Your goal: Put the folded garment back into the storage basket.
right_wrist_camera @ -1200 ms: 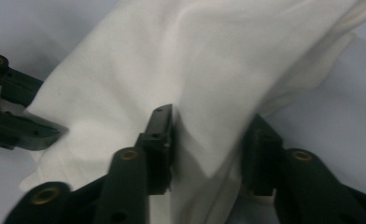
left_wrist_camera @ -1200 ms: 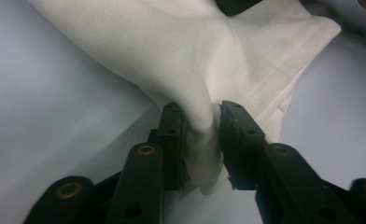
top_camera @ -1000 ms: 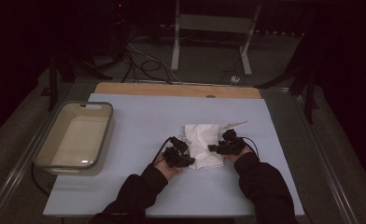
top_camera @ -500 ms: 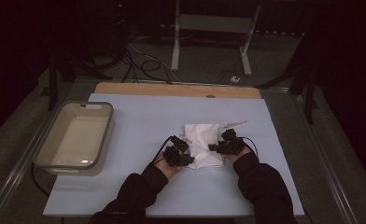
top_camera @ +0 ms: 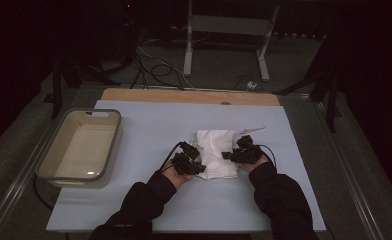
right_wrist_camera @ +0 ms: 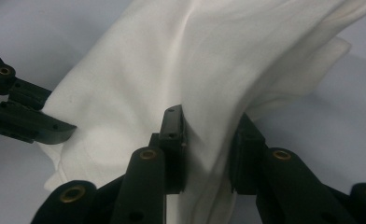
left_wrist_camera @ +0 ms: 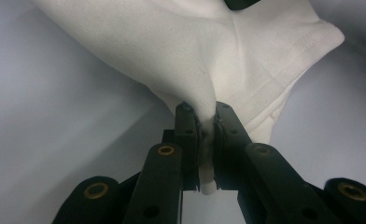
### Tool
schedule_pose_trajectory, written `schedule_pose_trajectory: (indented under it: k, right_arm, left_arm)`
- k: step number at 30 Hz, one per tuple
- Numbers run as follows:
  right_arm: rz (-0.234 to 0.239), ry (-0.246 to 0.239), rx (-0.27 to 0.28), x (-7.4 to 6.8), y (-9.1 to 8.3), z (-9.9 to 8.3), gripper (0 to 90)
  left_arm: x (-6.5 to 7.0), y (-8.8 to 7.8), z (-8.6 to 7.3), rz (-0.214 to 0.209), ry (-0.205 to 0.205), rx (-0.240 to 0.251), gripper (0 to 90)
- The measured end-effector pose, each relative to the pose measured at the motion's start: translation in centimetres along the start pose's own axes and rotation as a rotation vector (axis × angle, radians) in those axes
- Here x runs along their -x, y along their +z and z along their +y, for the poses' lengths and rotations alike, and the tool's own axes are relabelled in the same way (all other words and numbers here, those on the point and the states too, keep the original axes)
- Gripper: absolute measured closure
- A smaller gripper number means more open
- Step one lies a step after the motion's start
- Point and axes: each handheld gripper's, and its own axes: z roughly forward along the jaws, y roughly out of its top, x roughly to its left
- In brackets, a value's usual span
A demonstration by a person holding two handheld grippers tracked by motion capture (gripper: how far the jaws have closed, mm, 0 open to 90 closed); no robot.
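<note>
Blue table (top_camera: 149, 125), empty tub (top_camera: 81, 145) left; both tools clamped on white cloth (top_camera: 216, 150).

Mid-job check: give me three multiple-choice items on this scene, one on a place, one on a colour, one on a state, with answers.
1. Where on the table is the tub?
A. left
B. right
C. centre

2. What colour is the cloth?
A. blue
B. white
C. black

3. How is the left gripper?
A. open, clear of the cloth
B. shut on nothing
C. shut on the cloth

Answers: 1 A, the high view has it at the table's left edge. 2 B, white in all views. 3 C, its fingers pinch a fold.
</note>
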Motion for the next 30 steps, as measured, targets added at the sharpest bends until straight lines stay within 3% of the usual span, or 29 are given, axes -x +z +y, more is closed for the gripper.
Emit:
schedule_pose_trajectory:
  k: [30]
  right_arm:
    - [-0.001, -0.015, 0.011, -2.8, -0.6, 2.5, 71.2]
  left_arm:
    - [-0.7, -3.9, 0.1, 0.011, 0.032, -0.006, 82.6]
